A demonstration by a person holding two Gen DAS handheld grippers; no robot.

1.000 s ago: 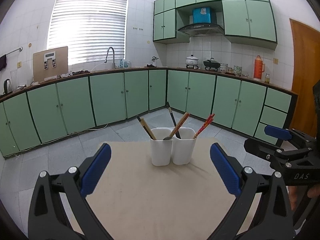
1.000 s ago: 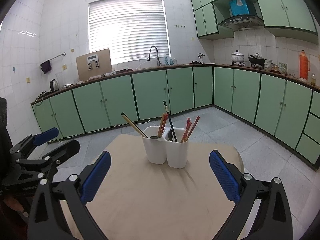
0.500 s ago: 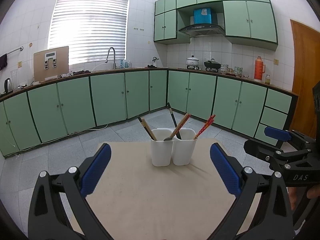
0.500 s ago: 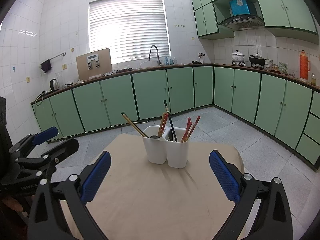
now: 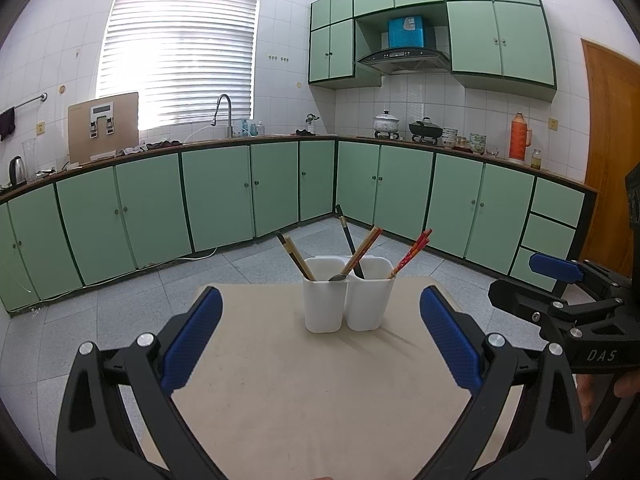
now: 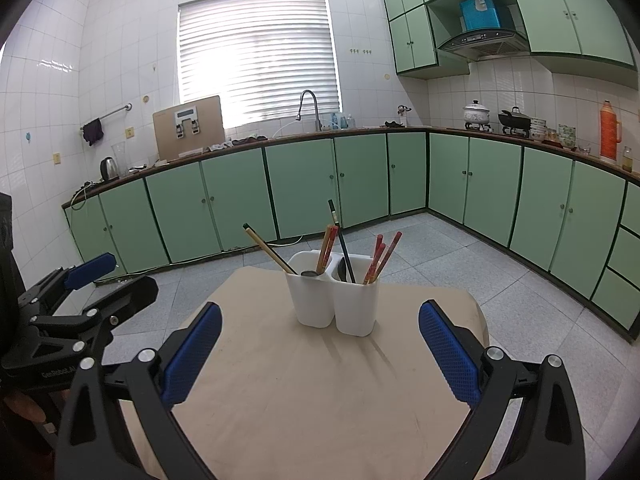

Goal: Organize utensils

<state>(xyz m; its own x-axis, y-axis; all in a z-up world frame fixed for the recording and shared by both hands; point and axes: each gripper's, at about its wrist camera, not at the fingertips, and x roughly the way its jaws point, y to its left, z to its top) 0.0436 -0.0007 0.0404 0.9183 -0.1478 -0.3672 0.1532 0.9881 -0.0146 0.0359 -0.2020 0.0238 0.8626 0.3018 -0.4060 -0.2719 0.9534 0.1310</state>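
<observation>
both your grippers, left [image 5: 320, 330] and right [image 6: 320, 340], are spread wide with nothing between the pads, held back from the two white cups [image 5: 346, 298] standing touching near the table's [image 5: 304, 400] far edge. all the utensils stand in them: chopsticks [image 5: 410, 252], spoons [image 6: 309, 273], mixed across both. this fits sorted or awaiting sorting. if you reach in, come from above and pinch one handle high.

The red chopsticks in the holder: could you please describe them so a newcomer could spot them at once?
On the beige table stand two joined white cups. The red chopsticks lean out of the right-hand cup toward the right. They alone are bright red; the other sticks are tan, brown or black.
</observation>
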